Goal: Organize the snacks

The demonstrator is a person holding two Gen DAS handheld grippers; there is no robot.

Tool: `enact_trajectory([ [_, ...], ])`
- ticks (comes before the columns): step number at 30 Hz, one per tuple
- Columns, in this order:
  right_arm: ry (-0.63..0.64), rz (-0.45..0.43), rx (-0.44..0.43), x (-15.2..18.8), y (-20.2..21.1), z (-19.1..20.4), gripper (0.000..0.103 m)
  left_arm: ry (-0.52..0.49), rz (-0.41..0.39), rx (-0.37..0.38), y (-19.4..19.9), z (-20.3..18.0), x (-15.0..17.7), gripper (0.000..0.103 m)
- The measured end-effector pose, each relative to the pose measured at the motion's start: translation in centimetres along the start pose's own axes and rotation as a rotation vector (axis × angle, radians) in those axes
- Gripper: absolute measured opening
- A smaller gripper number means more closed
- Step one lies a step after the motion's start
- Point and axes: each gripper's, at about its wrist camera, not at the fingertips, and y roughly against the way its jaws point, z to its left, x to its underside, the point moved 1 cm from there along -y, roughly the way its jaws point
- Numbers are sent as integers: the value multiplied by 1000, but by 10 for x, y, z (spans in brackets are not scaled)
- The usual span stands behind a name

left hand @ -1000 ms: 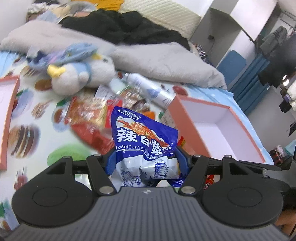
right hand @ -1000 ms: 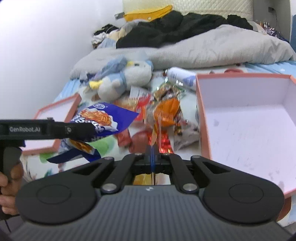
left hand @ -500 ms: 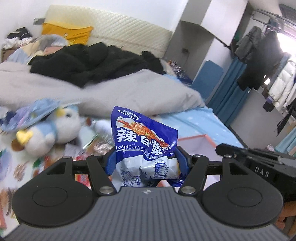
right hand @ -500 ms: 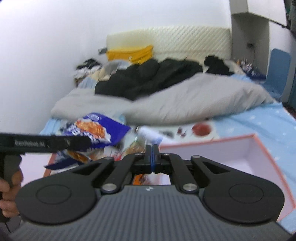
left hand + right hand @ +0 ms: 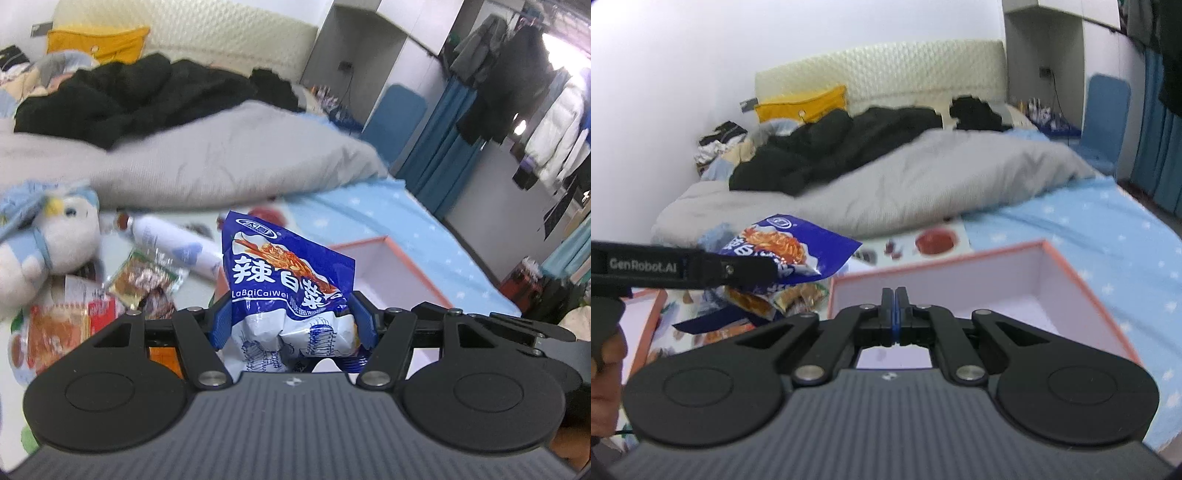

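Blue-and-white snack bag (image 5: 288,291), crumpled, upright at frame centre. Pink-rimmed open box (image 5: 1015,273), white inside, centre right. Loose snack packets (image 5: 110,295) lower left.

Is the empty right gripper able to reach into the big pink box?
Probably yes. The right gripper, shut and empty, points over the pink box, whose open top has nothing covering it.

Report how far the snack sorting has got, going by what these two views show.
Done: nothing visibly; the orange-edged white box shows no snacks in its visible interior. In hand: the left tool is shut on the blue LaBaiCaiWei snack bag, held above the bed near the box; the right tool is shut and holds nothing. Left: the loose snack packets beside the white plush toy.
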Motion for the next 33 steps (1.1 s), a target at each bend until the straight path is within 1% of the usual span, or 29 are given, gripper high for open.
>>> enact_trajectory([
  [5, -88, -2, -28, 17, 1, -4, 6, 17, 37, -24, -9, 17, 18, 69],
  [8, -141, 9, -75, 31, 10, -3, 6, 30, 51, -42, -8, 33, 31, 69],
  [9, -153, 15, -89, 36, 13, -1, 10, 37, 56, -47, -7, 39, 36, 69],
  [10, -158, 17, -100, 41, 17, 2, 16, 46, 62, -53, -7, 45, 41, 69],
  [12, -163, 12, -143, 52, 25, 10, 62, 59, 71, -62, -5, 56, 52, 69],
  [13, -172, 4, -166, 58, 29, 13, 66, 66, 77, -66, -5, 61, 57, 69],
  [18, -212, 29, -255, 89, 45, 28, 66, 83, 108, -88, -6, 81, 82, 69],
  [20, -257, 54, -288, 105, 47, 33, 66, 90, 123, -98, -8, 89, 94, 69],
  [23, -324, 114, -328, 133, 44, 39, 66, 111, 145, -101, -12, 102, 110, 69],
  [25, -332, 161, -323, 153, 38, 42, 66, 114, 162, -105, -17, 110, 118, 69],
  [27, -390, 204, -317, 172, 30, 41, 66, 116, 178, -109, -23, 115, 124, 69],
  [29, -493, 239, -347, 189, 19, 39, 66, 112, 195, -114, -29, 120, 128, 69],
  [32, -600, 260, -378, 207, 6, 38, 65, 103, 219, -122, -37, 126, 136, 69],
  [33, -614, 260, -369, 211, 2, 38, 65, 101, 227, -125, -40, 128, 139, 69],
])
